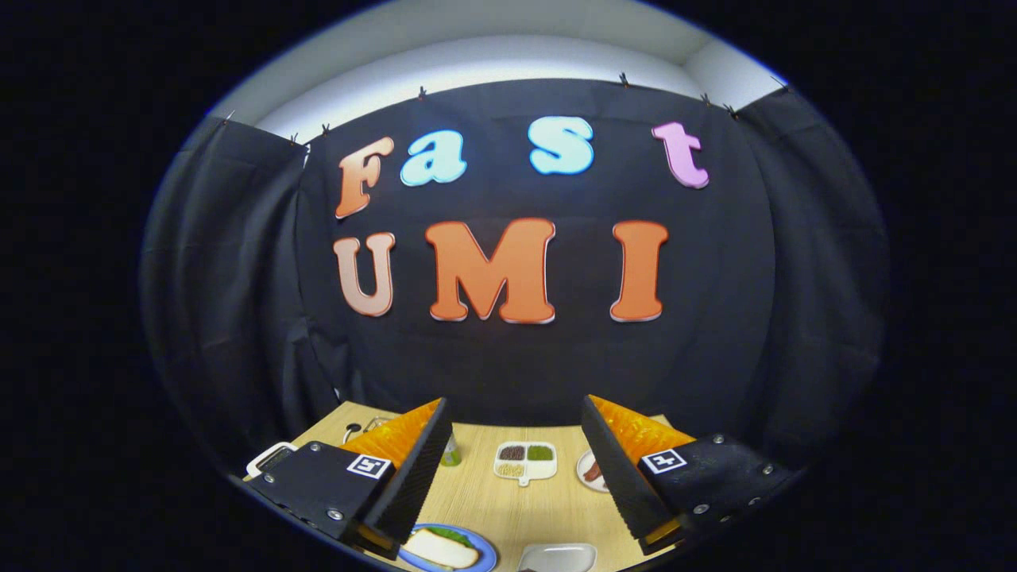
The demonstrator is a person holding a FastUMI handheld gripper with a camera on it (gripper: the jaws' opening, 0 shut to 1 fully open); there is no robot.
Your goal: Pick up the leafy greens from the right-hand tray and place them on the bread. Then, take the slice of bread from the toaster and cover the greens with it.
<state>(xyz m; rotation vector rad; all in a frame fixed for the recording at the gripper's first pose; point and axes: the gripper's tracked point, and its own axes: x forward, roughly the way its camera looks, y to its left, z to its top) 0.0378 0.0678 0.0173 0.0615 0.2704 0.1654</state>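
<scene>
- Gripper view: black two-finger gripper with orange ribbed backs held high, fingers spread wide, nothing between them.
- Blue round plate near left finger, partly cut off; holds pale bread slice with leafy greens peeking from under it.
- White tray near right finger, contents cut off.
- White three-part dish beyond fingers: dark, green, tan fillings.
- White plate half hidden by right finger, brown item unclear.
- White object behind left finger, hard to identify.
- Light wooden table; black cloth booth wall.
</scene>
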